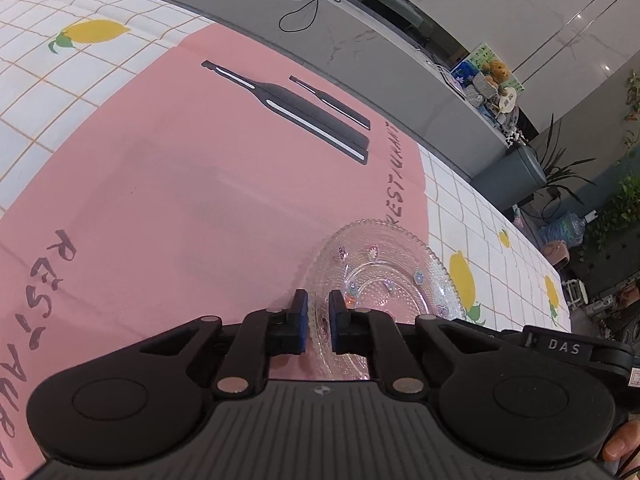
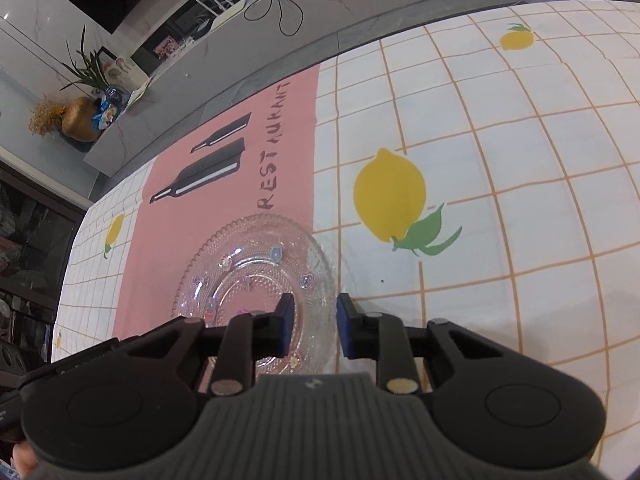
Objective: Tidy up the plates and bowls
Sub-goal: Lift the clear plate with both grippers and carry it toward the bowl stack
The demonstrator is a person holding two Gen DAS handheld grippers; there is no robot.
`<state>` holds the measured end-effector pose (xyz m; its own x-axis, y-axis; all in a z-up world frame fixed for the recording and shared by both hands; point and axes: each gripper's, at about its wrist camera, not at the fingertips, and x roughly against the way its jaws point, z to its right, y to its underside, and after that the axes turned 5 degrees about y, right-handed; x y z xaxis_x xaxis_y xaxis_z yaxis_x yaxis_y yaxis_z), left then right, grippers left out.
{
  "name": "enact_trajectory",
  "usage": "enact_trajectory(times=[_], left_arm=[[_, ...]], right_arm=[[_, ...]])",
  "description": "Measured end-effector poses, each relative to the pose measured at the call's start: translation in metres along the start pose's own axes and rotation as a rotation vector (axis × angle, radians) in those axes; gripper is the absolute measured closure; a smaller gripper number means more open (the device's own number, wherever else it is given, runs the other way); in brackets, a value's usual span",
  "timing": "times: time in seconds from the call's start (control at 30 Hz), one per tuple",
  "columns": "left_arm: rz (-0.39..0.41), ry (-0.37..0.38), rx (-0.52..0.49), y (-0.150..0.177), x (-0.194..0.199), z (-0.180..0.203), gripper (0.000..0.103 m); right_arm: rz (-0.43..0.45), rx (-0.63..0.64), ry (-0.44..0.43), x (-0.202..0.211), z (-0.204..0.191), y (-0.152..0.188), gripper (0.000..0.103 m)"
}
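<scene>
A clear glass plate (image 1: 384, 276) with a beaded rim and small flower decals lies on the pink mat (image 1: 180, 200). My left gripper (image 1: 318, 300) has its blue-padded jaws closed narrowly on the plate's near left rim. In the right wrist view the same plate (image 2: 256, 268) lies at the pink mat's right edge. My right gripper (image 2: 314, 312) straddles the plate's right rim with a visible gap, one finger over the plate and one outside it, open.
The table is covered by a white checked cloth with lemon prints (image 2: 390, 196). The pink mat (image 2: 232, 184) carries bottle drawings and "RESTAURANT" lettering. Beyond the far table edge are a grey floor, cables (image 1: 304, 4), plants and a cluttered counter (image 1: 492, 84).
</scene>
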<state>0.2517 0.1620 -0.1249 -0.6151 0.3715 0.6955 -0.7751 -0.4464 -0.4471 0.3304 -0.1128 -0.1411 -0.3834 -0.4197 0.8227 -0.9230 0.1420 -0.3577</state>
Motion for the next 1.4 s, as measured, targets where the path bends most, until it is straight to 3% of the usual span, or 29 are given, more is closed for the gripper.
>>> enact_trajectory(times=[0.03,0.53,1.03,1.4], left_arm=[[0.001,-0.005,-0.003,0.000,0.000,0.001,0.092],[0.029,0.013,-0.019,0.008,0.018,0.026,0.092],[0.055,0.075,-0.058,0.031,0.061,0.089,0.093],[0.055,0.140,-0.121,0.072,0.096,0.152,0.094]], right_arm=[[0.005,0.000,0.014,0.000,0.000,0.000,0.093],[0.029,-0.073,-0.012,0.026,0.013,0.001,0.097],[0.115,-0.144,-0.096,0.118,0.044,0.019,0.099],[0.202,-0.177,-0.124,0.207,0.082,0.054,0.099]])
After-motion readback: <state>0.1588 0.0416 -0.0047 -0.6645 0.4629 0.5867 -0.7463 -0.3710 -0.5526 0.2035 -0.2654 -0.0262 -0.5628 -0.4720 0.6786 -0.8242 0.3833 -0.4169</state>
